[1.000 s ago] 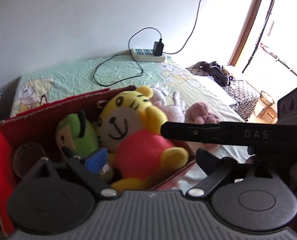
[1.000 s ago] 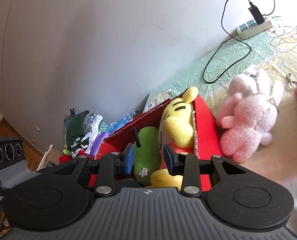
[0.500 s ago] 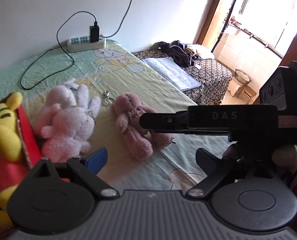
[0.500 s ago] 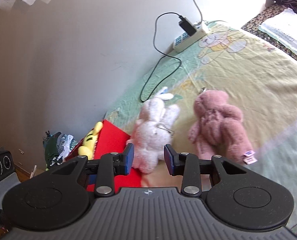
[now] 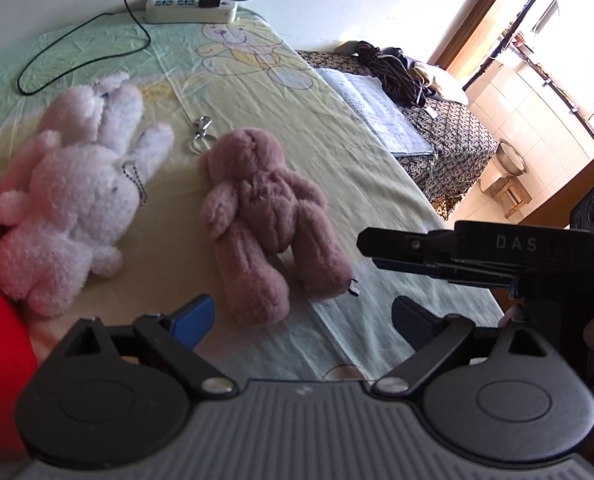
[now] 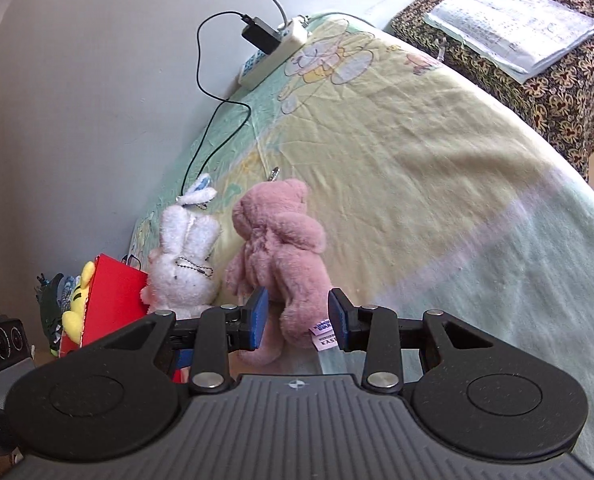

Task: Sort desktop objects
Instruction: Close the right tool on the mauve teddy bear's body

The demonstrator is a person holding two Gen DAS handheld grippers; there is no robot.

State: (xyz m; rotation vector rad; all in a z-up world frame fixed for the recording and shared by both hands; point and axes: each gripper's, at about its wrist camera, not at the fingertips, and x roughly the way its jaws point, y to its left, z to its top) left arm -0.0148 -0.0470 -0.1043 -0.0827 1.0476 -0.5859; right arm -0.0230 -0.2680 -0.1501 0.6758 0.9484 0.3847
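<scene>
well, the mauve plush bear (image 6: 281,248) lies on the yellow-green sheet (image 6: 437,168) just beside the white bunny (image 6: 185,260). soft, light, squashy. right gripper (image 6: 297,316), jaws apart, straddles a leg; probably pinch there. left gripper (image 5: 301,316) hangs wide open, empty.

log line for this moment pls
left gripper open, empty | right gripper open, straddling pink teddy bear leg | white plush bunny beside red box

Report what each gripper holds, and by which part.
Nothing is held. The right gripper is open, its fingers either side of the mauve bear's leg, not closed. The left gripper is open and empty.
</scene>
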